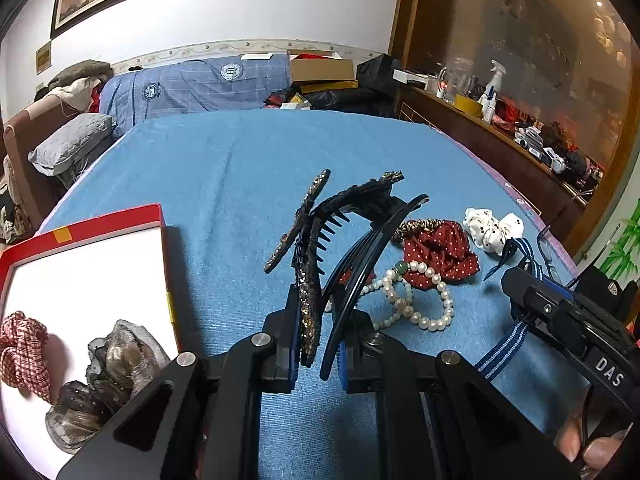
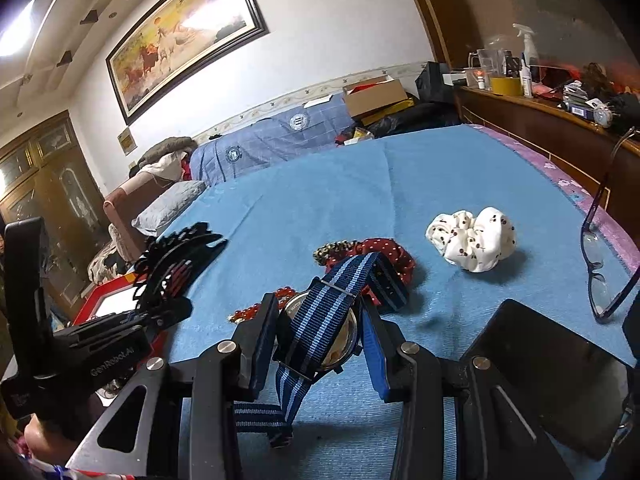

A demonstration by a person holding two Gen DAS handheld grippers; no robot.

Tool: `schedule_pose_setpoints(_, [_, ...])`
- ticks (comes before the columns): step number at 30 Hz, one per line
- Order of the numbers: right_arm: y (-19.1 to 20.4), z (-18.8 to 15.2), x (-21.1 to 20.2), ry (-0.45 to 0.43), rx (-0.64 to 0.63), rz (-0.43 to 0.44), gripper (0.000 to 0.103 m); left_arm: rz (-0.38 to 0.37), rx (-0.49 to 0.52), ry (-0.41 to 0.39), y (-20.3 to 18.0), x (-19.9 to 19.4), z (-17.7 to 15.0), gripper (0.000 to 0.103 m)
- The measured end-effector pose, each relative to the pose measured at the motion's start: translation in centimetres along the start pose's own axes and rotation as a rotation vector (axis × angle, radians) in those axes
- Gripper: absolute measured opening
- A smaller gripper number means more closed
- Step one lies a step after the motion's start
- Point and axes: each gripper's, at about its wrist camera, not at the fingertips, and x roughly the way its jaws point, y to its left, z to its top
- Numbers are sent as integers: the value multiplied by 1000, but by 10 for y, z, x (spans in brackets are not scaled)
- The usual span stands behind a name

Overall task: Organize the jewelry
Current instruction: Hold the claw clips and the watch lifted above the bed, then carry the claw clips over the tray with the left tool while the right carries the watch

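- Left wrist view: the left gripper (image 1: pixel 318 354) is nearly closed, its pads pinching a black hair clip (image 1: pixel 340 248) that stands up from the jaws over the blue cloth (image 1: pixel 240 184). At 9 o'clock lies the red box (image 1: pixel 92 228); at 3 o'clock, a pearl bracelet (image 1: pixel 416 300).
- Right wrist view: the right gripper (image 2: pixel 320 340) is partly open, clamped on a watch (image 2: pixel 320 332) with a striped strap. At 1 o'clock sits a white scrunchie (image 2: pixel 472 244).

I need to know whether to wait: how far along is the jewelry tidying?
Partway. Two scrunchies lie in the red box. The left gripper holds hair clips; the right gripper holds a striped-strap watch. Pearl bracelet, red scrunchie and white scrunchie remain out.
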Motion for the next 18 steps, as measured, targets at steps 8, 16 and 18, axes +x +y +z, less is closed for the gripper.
schedule_pose_setpoints(8, [-4, -4, -8, 9, 34, -17, 43, -16, 3, -29, -7, -31, -8, 13])
schedule_pose_setpoints(16, [15, -4, -28, 4, 10, 2, 43, -17, -14, -82, 1, -68, -4, 13])
schedule_pose_setpoints(18, [21, -1, -32, -2, -2, 9, 43, -17, -20, -94, 5, -75, -2, 13])
